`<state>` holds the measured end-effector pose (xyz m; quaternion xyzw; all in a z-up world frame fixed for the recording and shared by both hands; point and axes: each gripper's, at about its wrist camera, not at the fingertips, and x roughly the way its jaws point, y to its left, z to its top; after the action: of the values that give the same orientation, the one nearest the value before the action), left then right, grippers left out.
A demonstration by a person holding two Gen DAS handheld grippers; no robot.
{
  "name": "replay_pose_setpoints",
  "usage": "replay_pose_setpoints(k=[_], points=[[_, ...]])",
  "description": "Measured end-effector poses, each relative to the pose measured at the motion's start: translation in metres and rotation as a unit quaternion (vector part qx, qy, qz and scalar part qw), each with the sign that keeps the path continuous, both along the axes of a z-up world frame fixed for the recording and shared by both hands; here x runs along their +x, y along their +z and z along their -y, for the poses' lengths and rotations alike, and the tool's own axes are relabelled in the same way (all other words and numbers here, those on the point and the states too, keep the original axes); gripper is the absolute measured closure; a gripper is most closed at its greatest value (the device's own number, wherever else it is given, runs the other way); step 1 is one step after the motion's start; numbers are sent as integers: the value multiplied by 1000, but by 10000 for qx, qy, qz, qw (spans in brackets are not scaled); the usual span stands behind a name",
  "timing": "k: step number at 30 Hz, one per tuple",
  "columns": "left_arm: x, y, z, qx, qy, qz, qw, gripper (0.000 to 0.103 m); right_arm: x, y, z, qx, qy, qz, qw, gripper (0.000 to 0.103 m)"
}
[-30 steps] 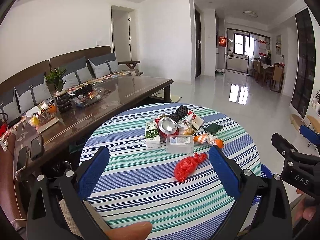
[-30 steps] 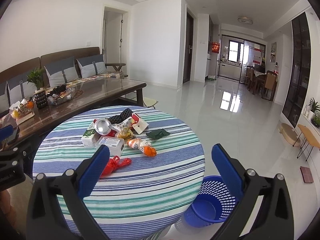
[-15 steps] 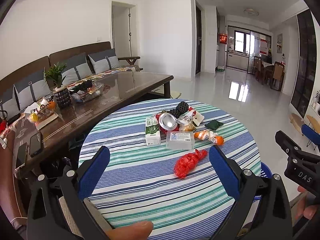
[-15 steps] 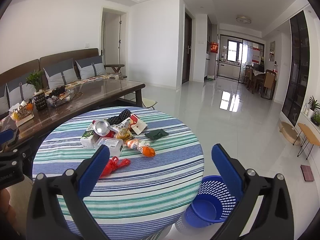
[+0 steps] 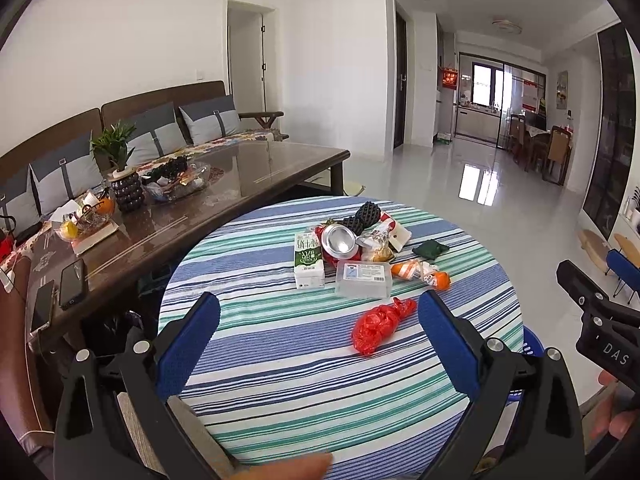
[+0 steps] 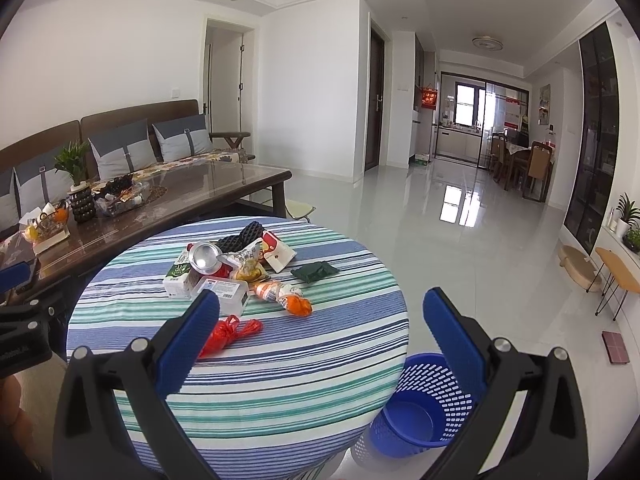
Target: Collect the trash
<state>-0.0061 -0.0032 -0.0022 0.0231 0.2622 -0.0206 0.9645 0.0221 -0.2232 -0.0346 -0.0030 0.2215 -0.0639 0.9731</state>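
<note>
both the left gripper (image 5: 318,320) and right gripper (image 6: 320,318) are held wide and empty, presumably readied for the red plastic bag (image 5: 378,326) at frame centre; the blue basket (image 6: 420,412) waits lower right.

white letters "das" stand on the right gripper (image 5: 608,344). the milk carton (image 5: 308,258) on the table (image 5: 280,360) bears white chinese characters, perhaps "纯牛奶". beside the carton, the clear box (image 5: 363,278) carries a barcode label, too small to read.

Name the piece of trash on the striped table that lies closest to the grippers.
The crumpled red plastic bag: it lies alone on the near side of the striped table, while the milk carton, clear plastic box and the rest cluster farther back.
</note>
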Motion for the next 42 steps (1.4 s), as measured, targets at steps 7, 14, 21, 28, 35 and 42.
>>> replay_pose_setpoints(k=[7, 14, 21, 28, 35, 42], points=[[-1, 0, 2, 77, -12, 23, 10000, 5, -2, 1, 4, 25, -38, 53, 10000, 5], [2, -5, 6, 137, -233, 15, 9996, 5, -5, 1, 7, 66, -65, 113, 9999, 5], [2, -3, 5, -5, -329, 173, 9993, 5, -8, 5, 10, 97, -79, 309, 9994, 5], [12, -22, 6, 390, -322, -206, 9985, 5, -9, 2, 10, 41, -169, 243, 9996, 5], [14, -28, 2, -20, -787, -425, 9960, 5, -22, 10, 8, -21, -218, 339, 9992, 5], [28, -32, 11, 38, -1967, -539, 9790, 5, -37, 27, 9, -122, -123, 652, 9977, 5]])
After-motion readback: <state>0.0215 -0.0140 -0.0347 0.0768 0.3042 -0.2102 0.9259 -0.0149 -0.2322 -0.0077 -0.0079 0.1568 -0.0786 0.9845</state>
